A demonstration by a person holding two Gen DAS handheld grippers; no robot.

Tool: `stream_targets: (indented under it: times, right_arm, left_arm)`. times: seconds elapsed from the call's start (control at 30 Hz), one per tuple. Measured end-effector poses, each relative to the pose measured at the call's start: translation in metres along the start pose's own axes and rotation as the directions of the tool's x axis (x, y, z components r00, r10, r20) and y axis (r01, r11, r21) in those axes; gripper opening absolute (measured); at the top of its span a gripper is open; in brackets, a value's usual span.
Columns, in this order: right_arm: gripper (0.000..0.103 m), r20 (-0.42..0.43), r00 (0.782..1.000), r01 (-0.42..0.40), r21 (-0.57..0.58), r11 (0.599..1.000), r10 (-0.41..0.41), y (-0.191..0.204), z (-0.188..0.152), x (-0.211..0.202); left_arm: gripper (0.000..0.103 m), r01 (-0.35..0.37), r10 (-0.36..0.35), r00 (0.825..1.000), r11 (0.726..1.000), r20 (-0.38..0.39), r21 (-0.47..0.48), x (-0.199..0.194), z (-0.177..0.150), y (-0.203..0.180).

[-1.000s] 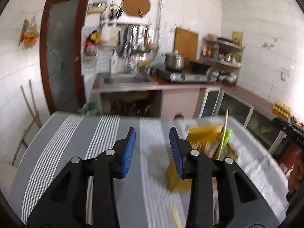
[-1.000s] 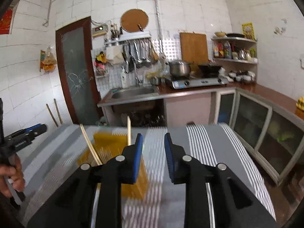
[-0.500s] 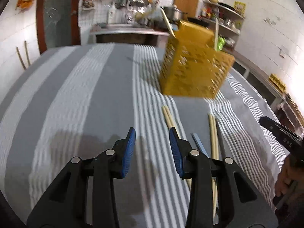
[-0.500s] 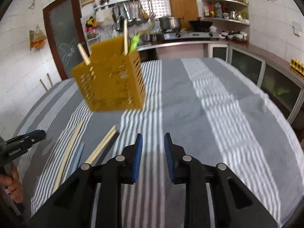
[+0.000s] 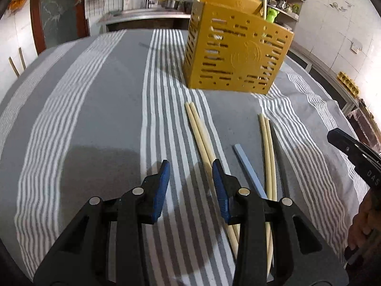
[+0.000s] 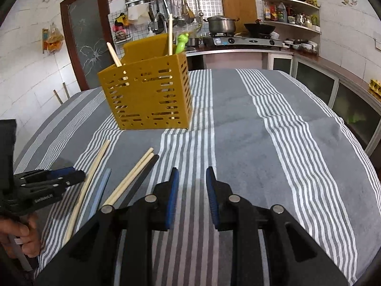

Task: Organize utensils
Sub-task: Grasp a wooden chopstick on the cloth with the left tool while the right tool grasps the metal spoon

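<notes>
Where the grey-and-white striped cloth (image 6: 273,124) covers the worktop, a perforated yellow plastic utensil caddy (image 6: 147,97) stands; pale wooden chopsticks (image 5: 202,138) lie loose before it. Left gripper (image 5: 190,174) and right gripper (image 6: 190,181): jaws apart, empty. White-tiled kitchen behind.

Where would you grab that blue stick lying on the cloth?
Probably from straight above, near the middle of the blue chopstick, fingers straddling its narrow width. It lies flat on the striped cloth, with pale chopsticks close alongside, so a sideways approach would likely bump them.
</notes>
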State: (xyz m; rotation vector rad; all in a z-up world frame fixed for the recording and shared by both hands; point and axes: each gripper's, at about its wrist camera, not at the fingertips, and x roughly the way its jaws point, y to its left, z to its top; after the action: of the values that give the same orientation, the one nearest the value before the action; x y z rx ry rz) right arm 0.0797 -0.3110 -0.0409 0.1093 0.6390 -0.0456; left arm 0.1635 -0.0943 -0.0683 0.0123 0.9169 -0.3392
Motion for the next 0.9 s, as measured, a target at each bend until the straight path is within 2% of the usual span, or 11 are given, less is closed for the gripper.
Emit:
stream_targets:
  times: [0.37, 0.7, 0.9]
  right_arm:
    - [0.025, -0.027, 0.999, -0.02, -0.033, 0.999, 0.019, 0.016, 0.002, 0.011]
    - [0.025, -0.134, 0.989, -0.068, -0.037, 0.997, 0.062, 0.041, 0.002, 0.04]
    - [0.025, -0.196, 0.979, -0.066, -0.032, 0.997, 0.058, 0.056, 0.004, 0.06]
  left_arm:
    - [0.037, -0.037, 0.038, 0.999, 0.999, -0.03, 0.035, 0.014, 0.006, -0.007]
    - [0.037, -0.089, 0.09, 0.995, 0.995, -0.032, 0.04, 0.034, 0.034, 0.011]
    - [0.037, -0.087, 0.089, 0.995, 0.995, -0.039, 0.053, 0.043, 0.049, 0.021]
